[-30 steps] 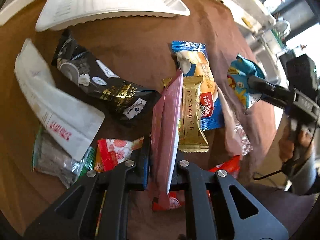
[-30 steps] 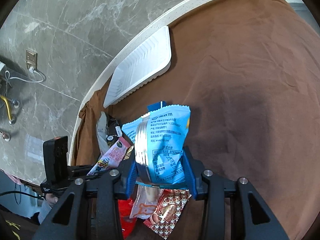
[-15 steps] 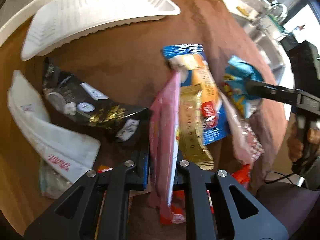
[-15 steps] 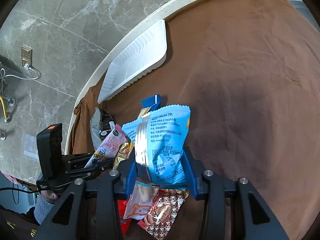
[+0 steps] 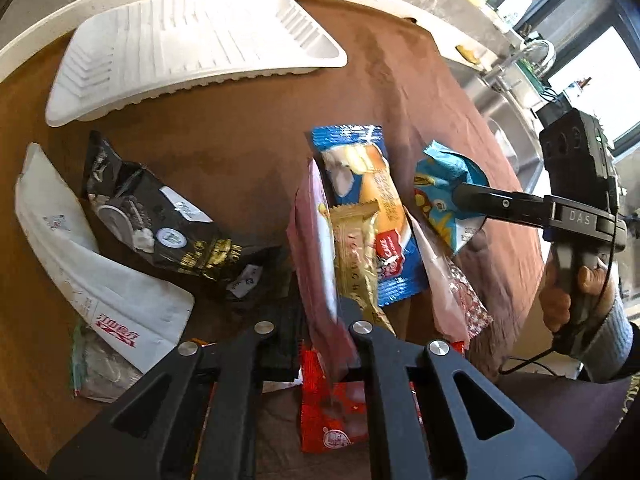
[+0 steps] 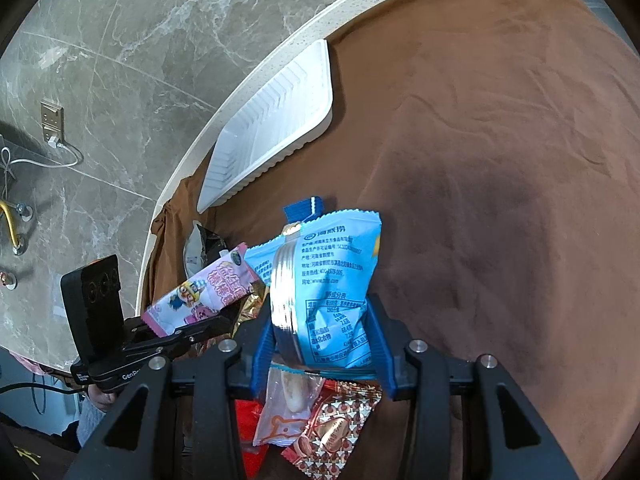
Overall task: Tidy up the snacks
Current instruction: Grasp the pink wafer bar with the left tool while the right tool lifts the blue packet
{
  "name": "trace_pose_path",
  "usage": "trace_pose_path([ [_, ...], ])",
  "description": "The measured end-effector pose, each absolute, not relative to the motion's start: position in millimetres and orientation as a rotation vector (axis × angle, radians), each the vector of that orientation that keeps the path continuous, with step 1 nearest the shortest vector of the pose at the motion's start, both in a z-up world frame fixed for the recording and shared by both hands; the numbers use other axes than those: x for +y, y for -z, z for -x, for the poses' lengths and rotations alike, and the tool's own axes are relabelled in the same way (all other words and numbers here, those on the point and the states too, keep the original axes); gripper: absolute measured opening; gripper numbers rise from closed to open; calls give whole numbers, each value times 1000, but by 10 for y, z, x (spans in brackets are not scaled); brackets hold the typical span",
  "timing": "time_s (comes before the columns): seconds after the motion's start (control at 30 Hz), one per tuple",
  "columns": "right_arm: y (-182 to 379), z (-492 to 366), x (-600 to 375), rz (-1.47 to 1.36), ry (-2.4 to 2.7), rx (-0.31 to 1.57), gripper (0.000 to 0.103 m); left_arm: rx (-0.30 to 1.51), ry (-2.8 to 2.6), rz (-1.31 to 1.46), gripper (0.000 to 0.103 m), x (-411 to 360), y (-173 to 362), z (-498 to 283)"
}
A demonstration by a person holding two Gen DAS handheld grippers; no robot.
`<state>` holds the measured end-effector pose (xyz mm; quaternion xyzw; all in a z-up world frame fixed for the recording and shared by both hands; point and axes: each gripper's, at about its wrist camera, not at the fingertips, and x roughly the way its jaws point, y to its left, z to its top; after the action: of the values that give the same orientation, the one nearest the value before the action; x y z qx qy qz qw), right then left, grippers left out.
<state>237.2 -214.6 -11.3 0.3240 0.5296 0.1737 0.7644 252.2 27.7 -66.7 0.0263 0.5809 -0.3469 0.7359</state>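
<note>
Pink snack packet [image 5: 316,248] stands edge-on, long axis running away from left hand-held gripper [image 5: 320,328].

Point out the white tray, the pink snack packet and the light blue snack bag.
white tray [image 5: 192,52], left wrist view, ribbed inner floor.
pink snack packet [image 5: 316,264], left wrist view, mid-body above the claw.
light blue snack bag [image 6: 332,280], right wrist view, printed back panel.

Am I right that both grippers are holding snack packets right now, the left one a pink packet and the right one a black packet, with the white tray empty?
Not quite. The right gripper holds a light blue packet, not a black one, as the right wrist view shows. The rest stands: the left gripper clamps the pink packet, and the white tray is empty.
</note>
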Motion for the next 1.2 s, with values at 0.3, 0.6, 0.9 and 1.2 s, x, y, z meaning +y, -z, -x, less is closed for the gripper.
trace_pose_path([
  [0.3,124,-2409,-2120,-696,-387,1164,47,1326,739,-201,7,205,773,-2435],
  [0.6,139,-2396,-2120,-704,-381,1163,47,1341,750,-245,7,207,785,-2374],
  [0.9,164,-2374,-2130,-718,-381,1159,47,1301,724,-279,10,246,634,-2421],
  [1.2,155,-2366,-2182,-745,-381,1139,50,1338,759,-232,81,224,683,-2330],
])
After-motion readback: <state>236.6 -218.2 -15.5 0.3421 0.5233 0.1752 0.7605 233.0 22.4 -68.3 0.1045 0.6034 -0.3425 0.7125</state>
